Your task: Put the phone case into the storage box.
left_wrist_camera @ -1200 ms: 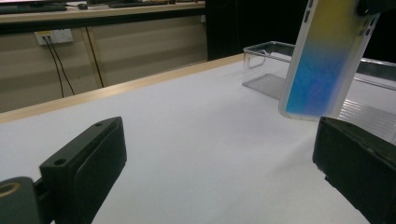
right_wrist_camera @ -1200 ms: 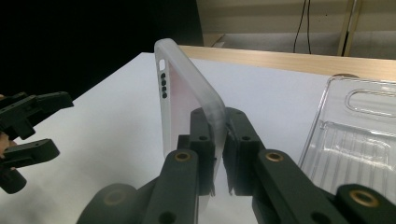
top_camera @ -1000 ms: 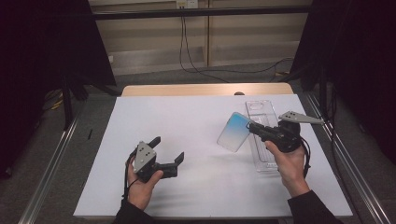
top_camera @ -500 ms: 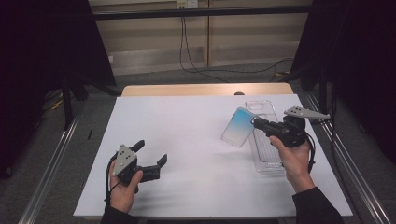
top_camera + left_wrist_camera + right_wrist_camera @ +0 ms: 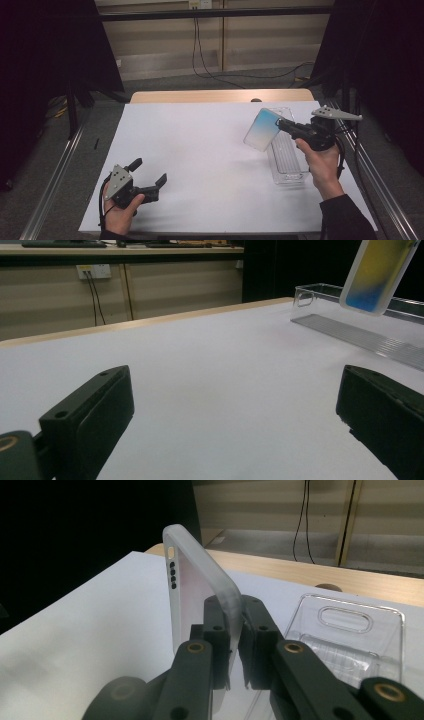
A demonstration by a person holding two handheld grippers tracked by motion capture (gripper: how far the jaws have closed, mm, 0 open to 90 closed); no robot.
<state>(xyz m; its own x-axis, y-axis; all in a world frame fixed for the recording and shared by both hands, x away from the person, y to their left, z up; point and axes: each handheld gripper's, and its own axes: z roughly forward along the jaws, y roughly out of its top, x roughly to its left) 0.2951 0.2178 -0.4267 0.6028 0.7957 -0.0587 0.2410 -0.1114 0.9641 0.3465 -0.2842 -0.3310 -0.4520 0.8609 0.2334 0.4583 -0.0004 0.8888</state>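
left gripper (image 5: 235, 415): fingers wide apart over white table (image 5: 215, 360) | clear tray (image 5: 360, 330) beyond | phone case (image 5: 377, 272), seemingly airborne

The white table top (image 5: 200, 150) is bare across its middle and left, so a gripper can pass there freely. At the right side the clear tray (image 5: 287, 160) stands in the way, and the phone case (image 5: 261, 130) hangs tilted just above its left wall.

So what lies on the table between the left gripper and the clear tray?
Nothing: the high view shows bare white table between the left gripper and the clear tray.
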